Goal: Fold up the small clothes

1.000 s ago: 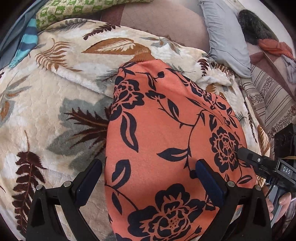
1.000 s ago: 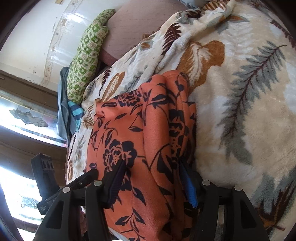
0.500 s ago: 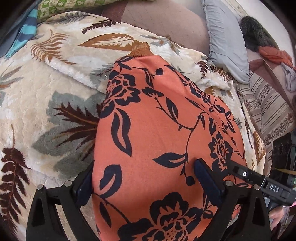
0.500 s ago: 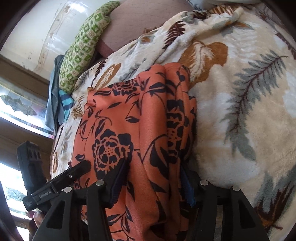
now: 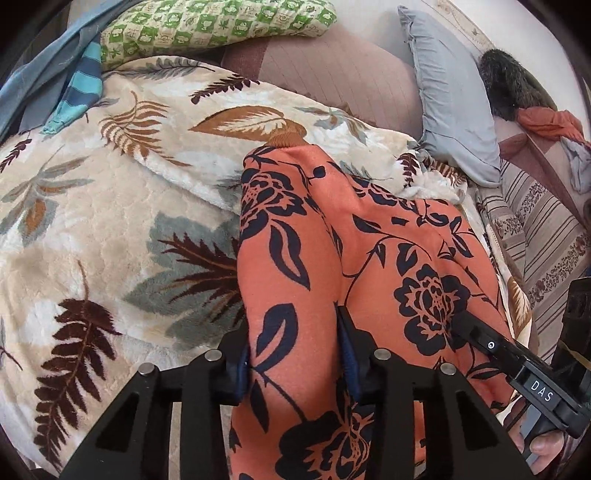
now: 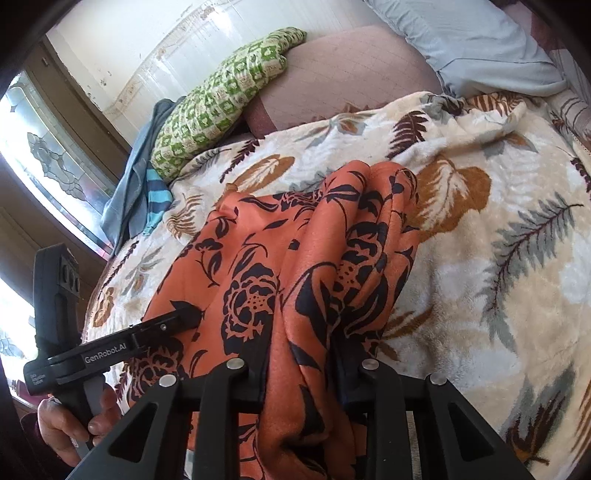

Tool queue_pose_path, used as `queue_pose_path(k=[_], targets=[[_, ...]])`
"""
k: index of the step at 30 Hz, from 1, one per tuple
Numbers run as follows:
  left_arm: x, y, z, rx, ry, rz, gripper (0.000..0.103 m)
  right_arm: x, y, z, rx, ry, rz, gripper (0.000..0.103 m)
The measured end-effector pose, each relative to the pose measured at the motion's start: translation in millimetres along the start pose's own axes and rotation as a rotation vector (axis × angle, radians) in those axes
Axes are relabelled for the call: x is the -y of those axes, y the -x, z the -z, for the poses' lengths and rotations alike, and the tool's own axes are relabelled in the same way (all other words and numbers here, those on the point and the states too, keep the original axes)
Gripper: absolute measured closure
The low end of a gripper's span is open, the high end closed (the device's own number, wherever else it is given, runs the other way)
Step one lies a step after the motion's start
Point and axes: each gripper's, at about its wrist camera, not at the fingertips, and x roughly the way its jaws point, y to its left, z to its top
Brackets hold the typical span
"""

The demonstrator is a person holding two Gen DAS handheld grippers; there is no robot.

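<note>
An orange garment with dark flowers [image 5: 373,240] lies on a leaf-patterned blanket [image 5: 92,229]. My left gripper [image 5: 293,347] has its jaws closing on the garment's near left part, and a ridge of cloth is pinched between the pads. In the right wrist view the same garment [image 6: 295,243] is gathered into folds. My right gripper [image 6: 301,354] has its jaws closing on a bunch of that cloth at the near edge. Each view shows the other gripper resting on the cloth: the right gripper [image 5: 465,328] and the left gripper [image 6: 188,314].
A green patterned pillow [image 5: 207,26], a brown cushion [image 5: 332,70] and a grey pillow [image 5: 450,96] lie beyond the blanket. Blue striped cloth [image 5: 77,85] sits at the far left. A striped bedcover [image 5: 546,236] runs along the right. A window [image 6: 44,155] is at the left.
Both pairs of jaws have drawn in onto the orange cloth, which was flat and now stands in ridges between them. Both grippers rose a little, and the right one rolled.
</note>
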Motion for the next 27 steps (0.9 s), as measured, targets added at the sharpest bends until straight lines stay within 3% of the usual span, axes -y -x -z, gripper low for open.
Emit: queue_pose_path(k=[6,12,13,15,17,19,21,24,27], targets=[[-21,45,3,0.088,0.015,-0.017,0.063,-48,8,3,0.08,0.118,-0.038,0.076],[-42,91,1,0.2,0.013,-0.03,0.069,-96,8,-3,0.174,0.17,-0.148,0.077],[-43,99,-2,0.223,0.001,-0.015,0.076,-101,5,-5,0.172,0.156,-0.184,0.077],[-41,111,-7,0.268,-0.031,-0.013,0.077,-113,-8,-7,0.15,0.148,-0.226,0.077],[-37,115,-12,0.305,-0.081,-0.094,0.077,-129,-27,-4,0.109,0.173,-0.242,0.077],[-44,109,-16,0.297,-0.082,-0.131,0.077,-138,-42,0,0.092,0.186,-0.221,0.077],[-65,99,-15,0.253,-0.017,-0.127,0.075,-130,-58,0,0.045,0.163,-0.17,0.077],[-101,78,-7,0.174,0.09,-0.133,0.051,-106,-68,-4,0.002,0.123,-0.064,0.077],[-127,61,3,0.131,0.165,-0.146,0.047,-83,-71,-7,-0.036,0.052,-0.05,0.077]])
